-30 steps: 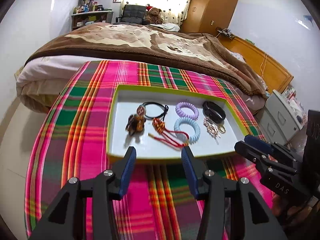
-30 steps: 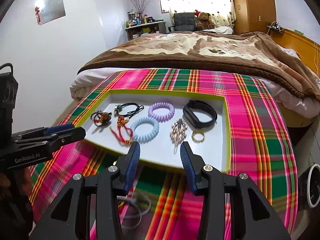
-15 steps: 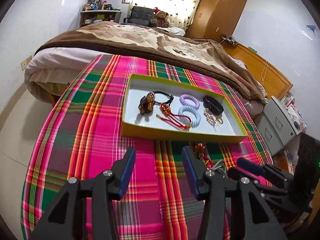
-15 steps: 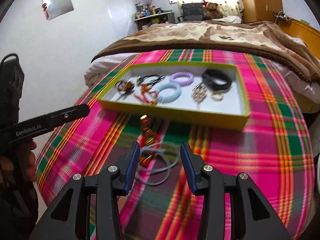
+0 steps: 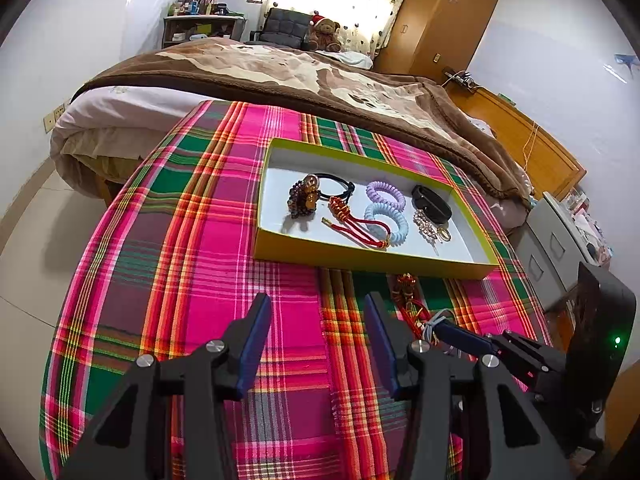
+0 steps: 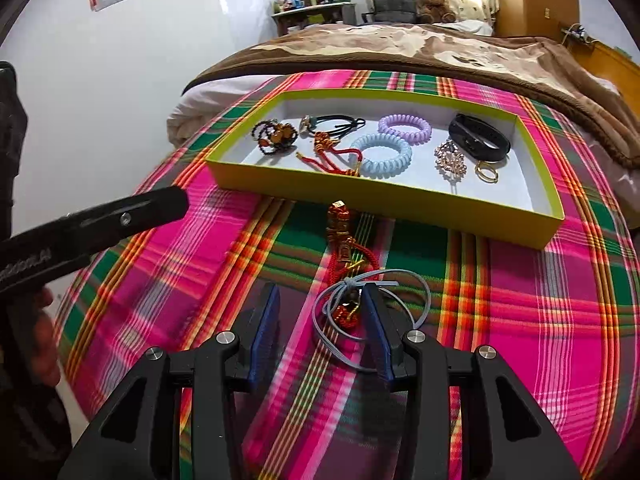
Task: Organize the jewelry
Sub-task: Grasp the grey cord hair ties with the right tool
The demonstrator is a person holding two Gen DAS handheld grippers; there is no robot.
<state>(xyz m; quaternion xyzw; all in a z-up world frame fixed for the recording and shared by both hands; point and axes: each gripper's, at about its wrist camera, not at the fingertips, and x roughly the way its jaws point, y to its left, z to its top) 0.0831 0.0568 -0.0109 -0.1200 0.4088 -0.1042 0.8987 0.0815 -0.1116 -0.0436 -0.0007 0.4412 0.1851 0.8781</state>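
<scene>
Both claws have pulled back from the tray (image 6: 384,196) — left claw (image 5: 316,340) spread, right claw (image 6: 320,320) spread.

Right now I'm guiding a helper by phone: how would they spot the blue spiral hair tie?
Find the yellow-green tray on the plaid cloth. Inside, mid-tray, lie two coiled hair ties; the blue spiral hair tie is the nearer, larger one, pale blue where the purple spiral hair tie behind is lilac.
</scene>
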